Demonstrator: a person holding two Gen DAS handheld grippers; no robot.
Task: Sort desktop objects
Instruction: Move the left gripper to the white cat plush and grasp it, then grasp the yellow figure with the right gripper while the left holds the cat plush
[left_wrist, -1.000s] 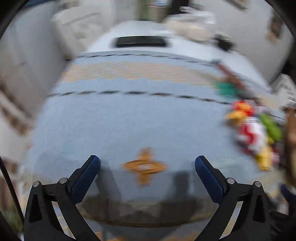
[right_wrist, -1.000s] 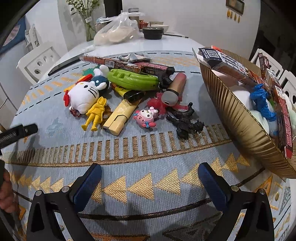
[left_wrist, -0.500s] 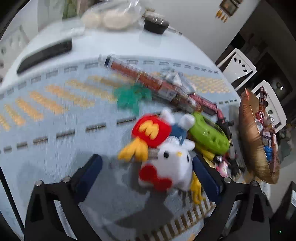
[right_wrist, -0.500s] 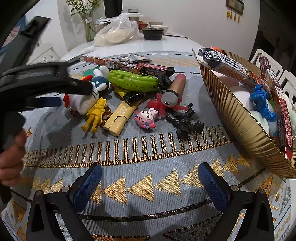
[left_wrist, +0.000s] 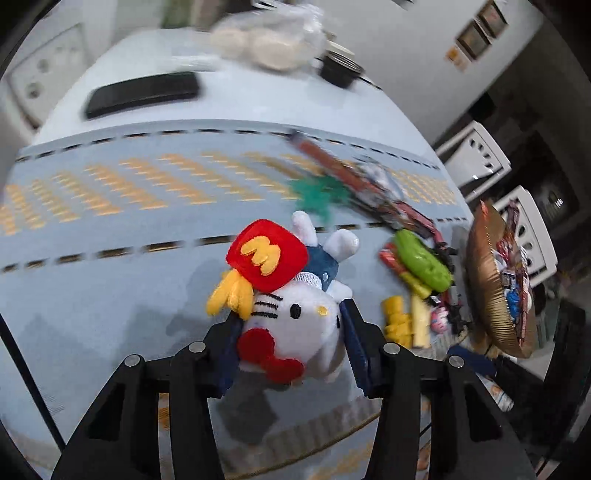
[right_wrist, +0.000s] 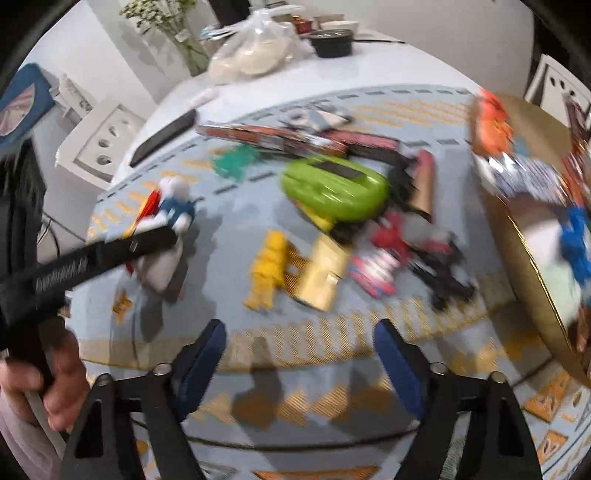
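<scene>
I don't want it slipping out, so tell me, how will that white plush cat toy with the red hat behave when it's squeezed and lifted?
The plush cat toy looks soft, so it will probably squash as the left gripper closes around it. Its fuzzy fabric likely grips the pads rather than slipping. It seems light for its size, though the blue doll against it may come along.

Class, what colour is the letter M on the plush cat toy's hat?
Yellow, on the white plush cat toy's red hat; clearest in the left wrist view.

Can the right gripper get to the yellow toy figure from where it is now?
Probably yes. The right gripper has empty, closing jaws, and only bare cloth lies between it and the yellow toy figure.
</scene>
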